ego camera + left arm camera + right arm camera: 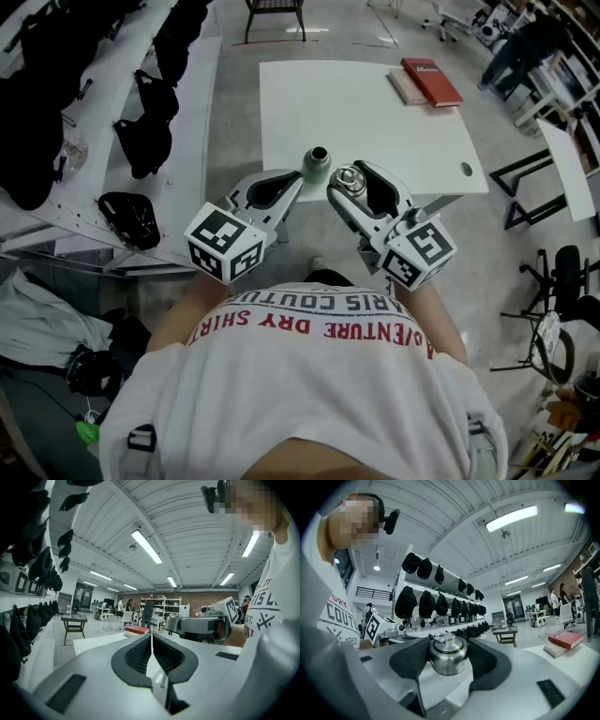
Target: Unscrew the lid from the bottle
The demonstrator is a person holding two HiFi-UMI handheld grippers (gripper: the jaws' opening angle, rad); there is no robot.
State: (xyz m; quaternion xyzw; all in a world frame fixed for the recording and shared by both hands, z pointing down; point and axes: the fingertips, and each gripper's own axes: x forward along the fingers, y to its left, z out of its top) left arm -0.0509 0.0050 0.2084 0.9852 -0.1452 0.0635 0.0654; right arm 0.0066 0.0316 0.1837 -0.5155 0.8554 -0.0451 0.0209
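table: white, rectangular | red book: flat near table's far right corner, overlapping a paler book | shelves: white, at left, carrying black caps | side table: dark, on floor | ceiling lights: lit

Pale green bottle, shiny silver lid, white table, red book

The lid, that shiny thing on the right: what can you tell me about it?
The lid is a small, rounded cap of polished, silver-looking metal with a loop handle on top. It is off the bottle, which stands open-mouthed on the white table just beside it. The lid sits upright, handle up, clamped at its sides between the dark ribbed pads of the right hand-held gripper, held in the air.
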